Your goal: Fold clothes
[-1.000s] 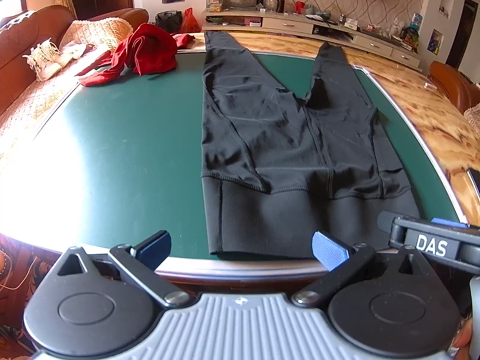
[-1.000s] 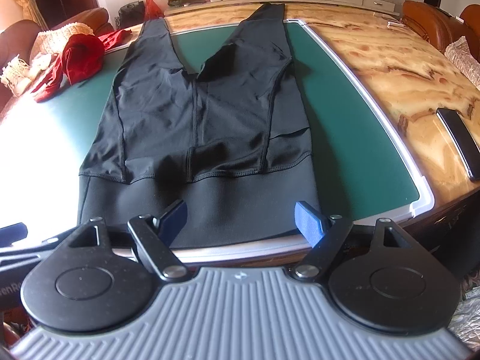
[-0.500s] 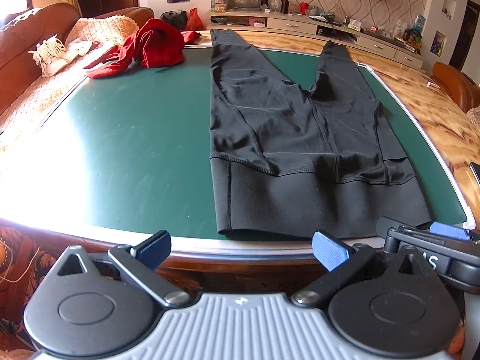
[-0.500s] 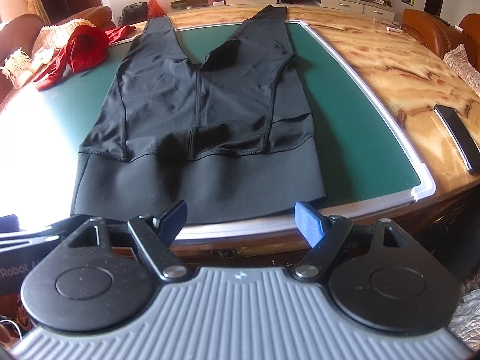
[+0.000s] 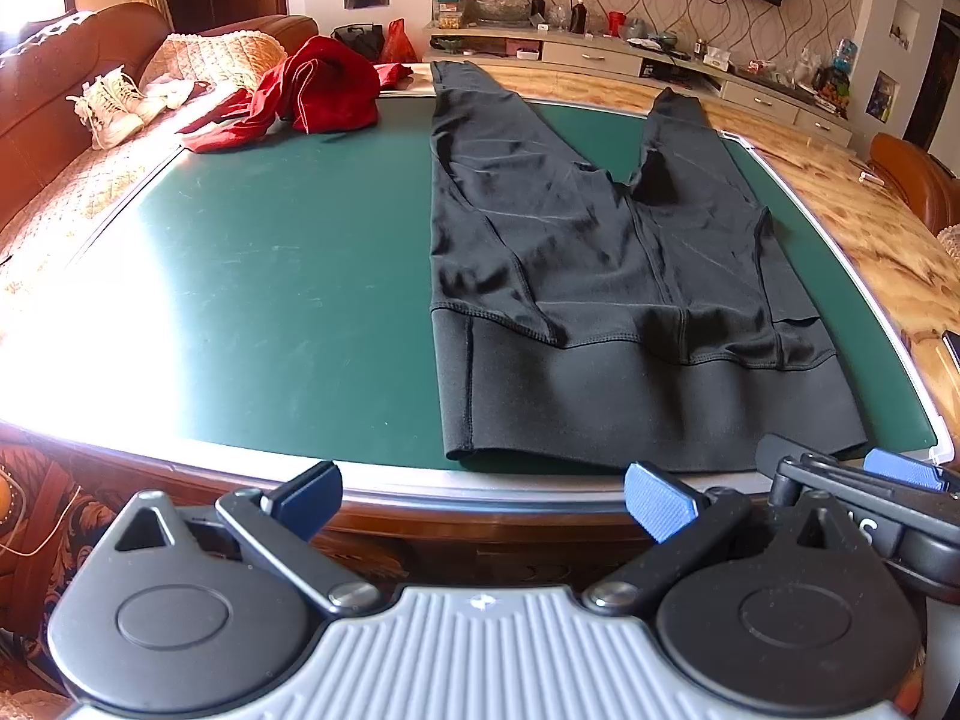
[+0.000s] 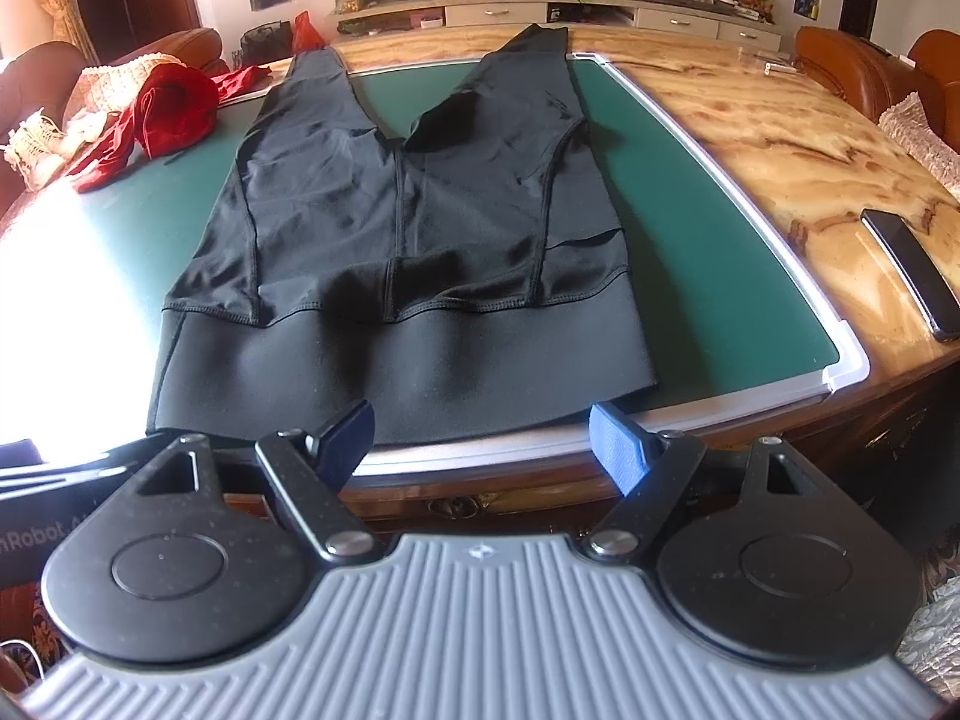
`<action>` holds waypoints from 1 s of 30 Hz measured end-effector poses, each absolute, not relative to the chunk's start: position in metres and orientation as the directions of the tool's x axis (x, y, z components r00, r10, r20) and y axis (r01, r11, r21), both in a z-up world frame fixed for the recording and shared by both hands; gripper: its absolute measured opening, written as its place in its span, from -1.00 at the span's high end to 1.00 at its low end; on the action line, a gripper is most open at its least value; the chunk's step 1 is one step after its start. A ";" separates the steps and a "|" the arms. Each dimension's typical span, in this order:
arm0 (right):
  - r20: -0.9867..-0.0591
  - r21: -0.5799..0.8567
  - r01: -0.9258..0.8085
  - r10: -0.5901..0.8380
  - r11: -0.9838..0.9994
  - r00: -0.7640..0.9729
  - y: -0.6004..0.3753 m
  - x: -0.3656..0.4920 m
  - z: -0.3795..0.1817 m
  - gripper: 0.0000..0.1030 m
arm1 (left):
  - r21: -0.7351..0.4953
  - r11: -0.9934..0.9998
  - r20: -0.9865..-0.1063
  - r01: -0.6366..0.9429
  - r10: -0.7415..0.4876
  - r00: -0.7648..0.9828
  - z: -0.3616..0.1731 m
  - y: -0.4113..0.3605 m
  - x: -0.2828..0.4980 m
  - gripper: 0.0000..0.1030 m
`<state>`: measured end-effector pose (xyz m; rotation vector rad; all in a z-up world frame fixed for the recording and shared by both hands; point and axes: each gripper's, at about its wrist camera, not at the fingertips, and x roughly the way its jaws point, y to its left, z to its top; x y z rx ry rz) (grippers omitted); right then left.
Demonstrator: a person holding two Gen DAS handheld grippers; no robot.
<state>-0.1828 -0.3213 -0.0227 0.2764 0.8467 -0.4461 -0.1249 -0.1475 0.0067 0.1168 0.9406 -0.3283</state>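
Observation:
Black leggings [image 5: 600, 276] lie flat on the green mat [image 5: 270, 276], waistband toward me and the two legs spread to the far edge; they also show in the right wrist view [image 6: 408, 228]. My left gripper [image 5: 483, 501] is open and empty, just off the table's near edge, left of the waistband's left corner. My right gripper [image 6: 483, 441] is open and empty, off the near edge in front of the waistband's right half. The right gripper's fingers [image 5: 900, 471] show at the right of the left wrist view.
A crumpled red garment [image 5: 312, 96] lies at the mat's far left corner [image 6: 162, 114]. A dark phone [image 6: 912, 273] lies on the wooden tabletop [image 6: 750, 132] right of the mat. A sofa with white shoes [image 5: 114, 108] stands at left.
Both grippers have drawn back toward me from the waistband and now sit off the table's near edge. The leggings have not moved.

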 end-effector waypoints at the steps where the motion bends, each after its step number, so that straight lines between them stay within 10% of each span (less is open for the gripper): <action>1: -0.771 0.059 0.484 -0.268 0.873 0.577 -0.321 -0.183 -0.023 -0.68 | -0.045 0.945 -0.809 0.324 -0.225 0.544 0.006 -0.147 -0.125 -1.00; 30: -0.767 0.032 0.477 -0.285 0.878 0.575 -0.316 -0.187 -0.025 -0.68 | -0.044 0.955 -0.818 0.292 -0.202 0.538 0.003 -0.142 -0.130 -1.00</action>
